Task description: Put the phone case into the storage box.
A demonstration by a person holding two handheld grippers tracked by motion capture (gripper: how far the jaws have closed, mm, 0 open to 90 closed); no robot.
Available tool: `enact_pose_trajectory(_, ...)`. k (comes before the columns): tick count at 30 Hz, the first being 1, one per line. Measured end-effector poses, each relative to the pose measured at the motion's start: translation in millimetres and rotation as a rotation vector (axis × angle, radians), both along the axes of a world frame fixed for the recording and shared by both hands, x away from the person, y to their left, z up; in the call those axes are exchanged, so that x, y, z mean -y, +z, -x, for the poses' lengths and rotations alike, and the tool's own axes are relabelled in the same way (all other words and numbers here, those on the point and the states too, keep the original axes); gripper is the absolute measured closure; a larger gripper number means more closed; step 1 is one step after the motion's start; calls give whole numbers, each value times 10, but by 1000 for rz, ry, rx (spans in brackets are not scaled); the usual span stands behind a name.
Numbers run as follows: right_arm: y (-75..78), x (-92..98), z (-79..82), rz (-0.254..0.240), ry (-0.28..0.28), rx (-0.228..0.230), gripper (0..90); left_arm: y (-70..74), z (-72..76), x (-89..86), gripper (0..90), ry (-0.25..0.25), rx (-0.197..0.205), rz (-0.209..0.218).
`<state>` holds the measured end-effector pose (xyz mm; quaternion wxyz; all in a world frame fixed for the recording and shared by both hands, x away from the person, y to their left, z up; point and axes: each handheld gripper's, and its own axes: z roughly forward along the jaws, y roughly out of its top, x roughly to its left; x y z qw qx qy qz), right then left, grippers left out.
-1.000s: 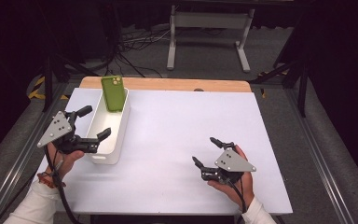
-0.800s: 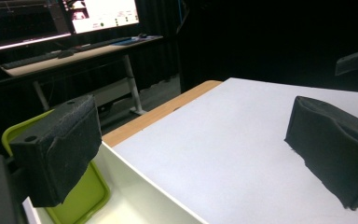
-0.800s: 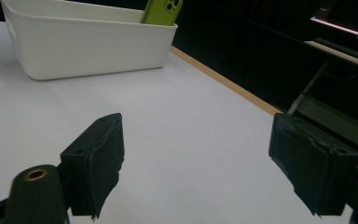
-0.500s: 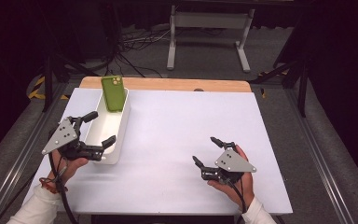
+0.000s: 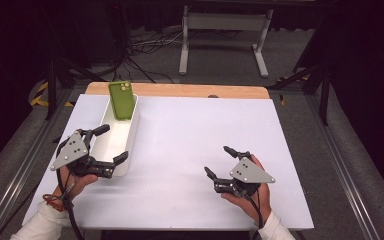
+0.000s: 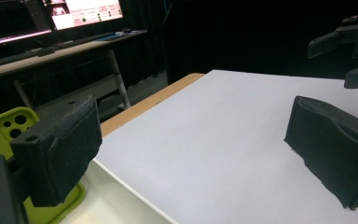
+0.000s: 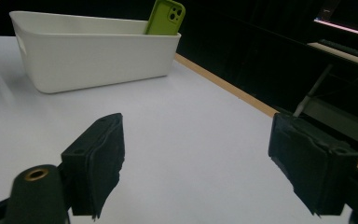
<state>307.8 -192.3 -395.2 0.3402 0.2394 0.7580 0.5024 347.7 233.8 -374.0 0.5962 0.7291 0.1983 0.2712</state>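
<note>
Bin: the long white plastic bin (image 5: 114, 142) lies on the white surface (image 5: 190, 150), at its left side, with its long axis running away from the person; this leaves the middle of the surface free for both hands
Phone: the green phone in its soft case (image 5: 121, 100) stands tilted in the far end of the bin and leans on the far wall, camera lenses up; like this its top part is above the rim, so I judge it easy to pinch from above
Left gripper: the left gripper (image 5: 106, 145) is at the near end of the bin; its 2 fingers are wide apart with nothing between them, 1 over the inside of the bin and 1 at the near right corner; it seems placed to take the bin wall or to go along to the phone
Right gripper: the right gripper (image 5: 220, 162) is low over the bare surface, well apart from the bin; its fingers are also apart and empty; I judge it is waiting
</note>
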Motion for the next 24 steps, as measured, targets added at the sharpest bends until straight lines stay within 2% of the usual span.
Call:
enact_pose_trajectory(11, -13, 22, 7, 15, -8, 10, 195, -10, 102, 27, 51, -21, 3, 9)
enact_pose_trajectory(12, -16, 28, 7, 17, -6, 15, 196, -18, 122, 33, 51, -33, -2, 21)
enact_pose_trajectory(22, -13, 48, 13, 12, -11, 13, 196, -56, 234, 99, 52, -57, 5, 12)
enact_pose_trajectory(24, -16, 43, 16, 17, -10, 11, 196, -65, 249, 110, 52, -55, 11, -3)
